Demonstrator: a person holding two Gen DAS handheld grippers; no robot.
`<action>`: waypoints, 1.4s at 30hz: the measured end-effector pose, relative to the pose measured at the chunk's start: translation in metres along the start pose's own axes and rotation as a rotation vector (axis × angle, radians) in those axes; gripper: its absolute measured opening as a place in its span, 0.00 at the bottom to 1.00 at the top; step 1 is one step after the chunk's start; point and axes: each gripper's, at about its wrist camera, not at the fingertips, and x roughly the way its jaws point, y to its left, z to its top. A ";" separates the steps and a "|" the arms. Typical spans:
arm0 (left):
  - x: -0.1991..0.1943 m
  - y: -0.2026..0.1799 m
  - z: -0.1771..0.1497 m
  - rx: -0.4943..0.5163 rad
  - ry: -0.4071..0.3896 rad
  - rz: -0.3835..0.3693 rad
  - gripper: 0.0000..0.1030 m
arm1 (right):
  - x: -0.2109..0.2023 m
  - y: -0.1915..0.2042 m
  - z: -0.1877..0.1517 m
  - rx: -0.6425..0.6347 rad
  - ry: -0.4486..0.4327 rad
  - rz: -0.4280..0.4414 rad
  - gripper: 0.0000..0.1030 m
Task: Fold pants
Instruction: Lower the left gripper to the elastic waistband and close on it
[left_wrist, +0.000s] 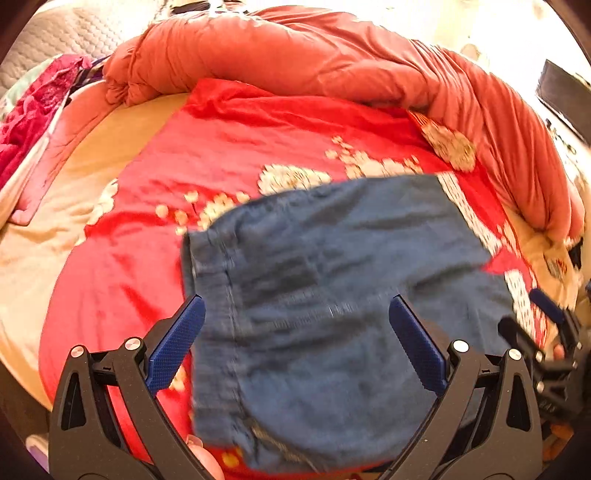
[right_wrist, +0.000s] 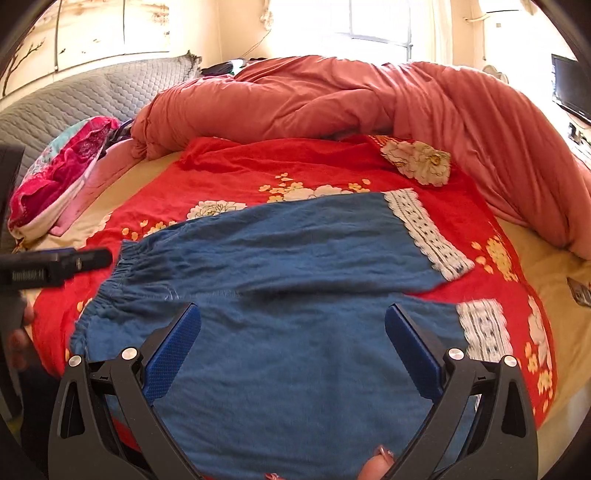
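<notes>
- Where the right gripper (right_wrist: 293, 347) hangs, wide apart and holding nothing, directly over the lower leg of the blue pants (right_wrist: 280, 266); nearer of the two tools to the lace cuffs (right_wrist: 428, 232), by this view.
- Likewise spread wide and empty: the left gripper (left_wrist: 295, 339), poised above the waistband end, with the elastic waistband (right_wrist: 110, 284) off to the left side of the garment.
- Long axis of the pants running left to right across both views, waistband left, lace-trimmed cuffs right, the two legs lying one in front of the other with a dark seam line between them.
- Likely next: a pinch at each end of the near edge and a carry away toward the far leg, judging only from the flat, unfolded lie of the cloth.
- Underneath, spread flat on the bed: a red floral sheet (right_wrist: 236, 177), its near edge falling off the mattress below the grippers.
- Beyond the sheet's left edge: bare beige mattress cover (right_wrist: 122, 188) and a pink patterned pillow (right_wrist: 62, 166).
- Along the far edge and round the right side: a bunched salmon duvet (right_wrist: 332, 99), close to the far leg but apart from it.
- Farther back: a grey quilted headboard (right_wrist: 85, 92), a bright window (right_wrist: 380, 18), a dark screen (right_wrist: 572, 85) at the right wall.
</notes>
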 end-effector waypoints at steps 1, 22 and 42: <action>0.002 0.006 0.006 -0.015 -0.005 -0.002 0.91 | 0.003 0.001 0.003 -0.007 0.009 0.005 0.96; 0.071 0.122 0.036 -0.160 0.028 0.002 0.91 | 0.119 0.056 0.099 -0.154 0.124 0.144 0.96; 0.123 0.103 0.038 -0.041 0.133 -0.033 0.30 | 0.215 0.106 0.125 -0.518 0.208 0.195 0.96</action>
